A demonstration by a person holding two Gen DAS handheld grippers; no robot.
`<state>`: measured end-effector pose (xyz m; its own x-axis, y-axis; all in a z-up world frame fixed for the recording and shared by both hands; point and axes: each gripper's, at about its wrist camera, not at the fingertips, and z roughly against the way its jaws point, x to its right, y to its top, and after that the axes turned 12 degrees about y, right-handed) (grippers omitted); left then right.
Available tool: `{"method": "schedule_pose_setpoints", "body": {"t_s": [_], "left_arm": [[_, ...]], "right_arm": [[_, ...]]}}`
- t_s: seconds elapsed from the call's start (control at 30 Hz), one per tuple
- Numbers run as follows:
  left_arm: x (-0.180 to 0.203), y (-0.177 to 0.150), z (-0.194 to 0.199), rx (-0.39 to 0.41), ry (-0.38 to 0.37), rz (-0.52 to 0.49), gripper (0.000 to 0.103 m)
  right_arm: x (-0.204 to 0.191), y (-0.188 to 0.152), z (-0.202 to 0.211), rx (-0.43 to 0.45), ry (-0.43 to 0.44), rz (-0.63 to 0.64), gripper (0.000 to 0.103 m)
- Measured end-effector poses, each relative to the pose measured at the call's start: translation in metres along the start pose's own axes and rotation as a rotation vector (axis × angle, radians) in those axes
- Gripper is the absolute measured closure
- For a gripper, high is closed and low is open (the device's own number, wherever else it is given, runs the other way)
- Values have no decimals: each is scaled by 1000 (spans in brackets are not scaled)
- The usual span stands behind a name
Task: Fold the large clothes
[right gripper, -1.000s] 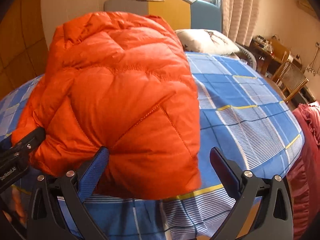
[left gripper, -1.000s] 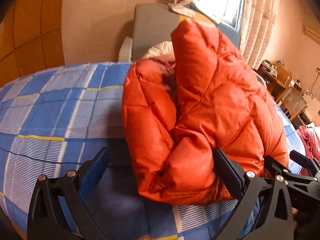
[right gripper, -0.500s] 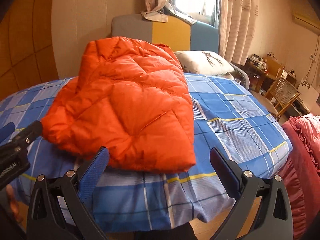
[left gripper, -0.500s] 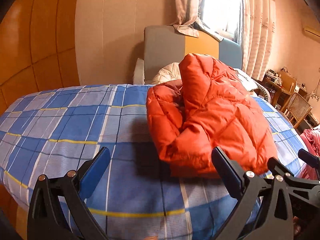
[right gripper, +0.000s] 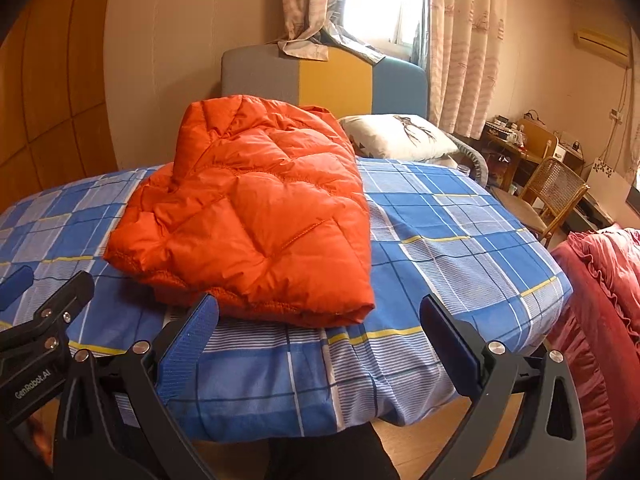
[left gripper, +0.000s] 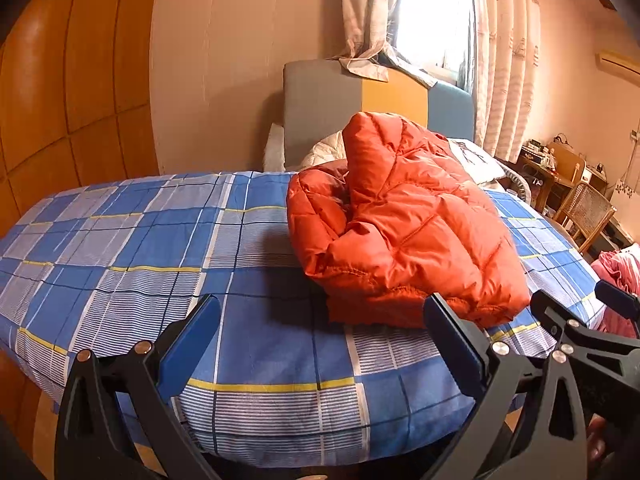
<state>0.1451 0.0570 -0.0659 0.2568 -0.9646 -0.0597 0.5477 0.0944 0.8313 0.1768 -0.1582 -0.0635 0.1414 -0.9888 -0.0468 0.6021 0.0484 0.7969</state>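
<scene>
Jacket (right gripper: pixel 256 208), an orange quilted puffer, lies folded in a thick bundle on the bed (right gripper: pixel 460 216), toward the near edge and in the middle of its width. Its far end rises in a hump that hides part of the headboard (right gripper: pixel 320 76) and, in the left wrist view, most of the white pillow (right gripper: pixel 400 136). What lies tucked under the top layer cannot be made out; only a darker rust fold shows at the left side in the left wrist view (left gripper: pixel 400 220). The shell is smooth and slightly shiny, stitched in diamond-shaped puffs, with a rougher ribbed hem along the near edge. The bed cover is a blue, white and yellow plaid, drawn smooth and curving down over the mattress edge. A rumpled red ruffled cloth (right gripper: pixel 600 300) is cut off at the right border.

The left gripper (left gripper: pixel 320 344) has its blue-padded fingers spread wide, holding nothing, and hangs before the near edge of the bed; the tip of its right finger overlaps the jacket's hem in the picture, though contact cannot be judged. The right gripper (right gripper: pixel 318 340) is likewise spread wide and empty, its left finger tip just before the hem. Each gripper shows at the edge of the other's view, partly cut off.
</scene>
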Motion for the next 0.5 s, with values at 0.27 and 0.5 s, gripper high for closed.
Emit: {"method": "schedule_pose_setpoints", "body": {"t_s": [0.27,0.5], "left_arm": [[2,1,8,3,12,10,2],[3,2,10,11,29,6,2]], "right_arm": [[7,-2,10,14,-3,-25,3],[8,-3,11,16,-4,-25,3]]}}
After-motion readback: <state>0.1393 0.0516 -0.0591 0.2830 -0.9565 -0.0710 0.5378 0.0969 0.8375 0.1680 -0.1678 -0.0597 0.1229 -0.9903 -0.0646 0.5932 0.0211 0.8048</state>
